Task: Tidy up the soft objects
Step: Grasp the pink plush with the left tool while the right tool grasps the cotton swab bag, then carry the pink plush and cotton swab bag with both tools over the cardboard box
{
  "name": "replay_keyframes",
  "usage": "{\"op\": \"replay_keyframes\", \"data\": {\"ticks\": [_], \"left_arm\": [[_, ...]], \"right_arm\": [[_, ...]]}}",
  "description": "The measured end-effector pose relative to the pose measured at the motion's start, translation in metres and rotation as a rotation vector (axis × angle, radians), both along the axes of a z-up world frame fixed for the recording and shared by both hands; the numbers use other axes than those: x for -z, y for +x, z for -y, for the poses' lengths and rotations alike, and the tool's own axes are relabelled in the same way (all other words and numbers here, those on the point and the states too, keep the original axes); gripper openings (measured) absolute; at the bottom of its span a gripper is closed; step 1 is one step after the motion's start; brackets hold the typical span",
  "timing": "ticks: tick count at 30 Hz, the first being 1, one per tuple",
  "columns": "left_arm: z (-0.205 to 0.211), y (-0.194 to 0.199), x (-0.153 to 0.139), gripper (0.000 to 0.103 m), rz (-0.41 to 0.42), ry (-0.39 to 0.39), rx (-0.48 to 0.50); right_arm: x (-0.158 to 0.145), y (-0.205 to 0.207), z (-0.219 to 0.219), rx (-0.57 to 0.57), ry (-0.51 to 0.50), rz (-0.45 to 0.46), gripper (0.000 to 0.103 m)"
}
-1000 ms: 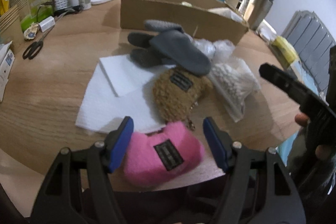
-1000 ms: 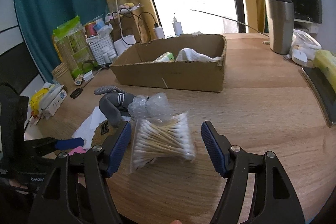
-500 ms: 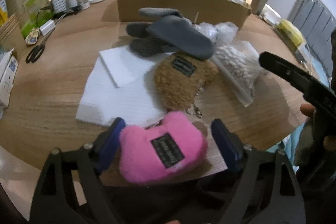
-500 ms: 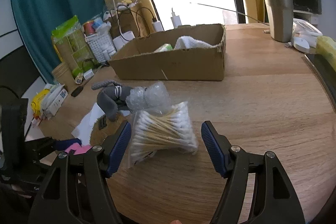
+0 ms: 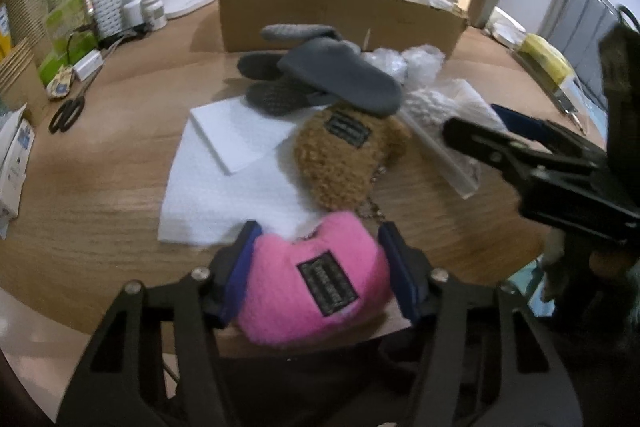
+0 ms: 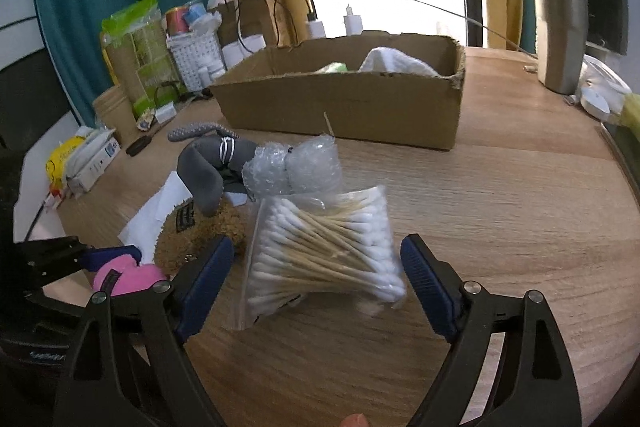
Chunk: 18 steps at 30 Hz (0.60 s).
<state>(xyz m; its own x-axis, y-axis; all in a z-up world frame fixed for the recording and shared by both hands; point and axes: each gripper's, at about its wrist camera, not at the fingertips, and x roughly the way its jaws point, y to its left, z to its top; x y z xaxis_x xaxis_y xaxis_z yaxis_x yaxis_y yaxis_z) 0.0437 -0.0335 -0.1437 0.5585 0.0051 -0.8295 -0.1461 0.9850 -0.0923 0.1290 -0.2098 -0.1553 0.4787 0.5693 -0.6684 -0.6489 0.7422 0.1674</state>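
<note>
While the left gripper point(image 5: 318, 269) has its blue pads pressed against both sides of the pink plush pouch point(image 5: 316, 285), that pouch sits at the near edge of the wooden table point(image 5: 100, 195), well in front of the cardboard box point(image 5: 340, 15). Just beyond the pouch, toward the box, lies a brown fuzzy pouch point(image 5: 344, 159) with a dark label, partly on a sheet of white paper point(image 5: 224, 187). Between the brown pouch and the box rests a bundle of grey socks point(image 5: 320, 79), with a wad of bubble wrap point(image 6: 296, 167) beside it.

The right gripper point(image 6: 318, 269) hovers with its jaws spread wide, one on either side of a clear bag of cotton swabs point(image 6: 324, 251); neither pad touches the bag. That bag lies on the table in front of the box, just nearer than the bubble wrap. Inside the box, a white cloth point(image 6: 394, 61) shows above the wall. Right of the box stands a steel tumbler point(image 6: 560, 35); left of it, scissors point(image 5: 66, 113) lie flat.
</note>
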Motion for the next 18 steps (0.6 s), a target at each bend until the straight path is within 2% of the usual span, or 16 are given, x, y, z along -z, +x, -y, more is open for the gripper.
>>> {"op": "replay_keyframes", "data": {"ticks": [9,13,18], "left_arm": [[-0.010,0.001,-0.016,0.060,0.074,-0.005,0.006],[-0.016,0.004,-0.020,0.060,0.097,-0.013,-0.003],[-0.019,0.009,-0.024,0.060,0.123,-0.015,-0.001]], "right_arm": [[0.006,0.006,-0.017,-0.021,-0.087,-0.029,0.087],[0.008,0.009,-0.021,-0.025,-0.096,-0.041,0.076],[0.007,0.009,-0.021,-0.034,-0.095,-0.033,0.075]]}}
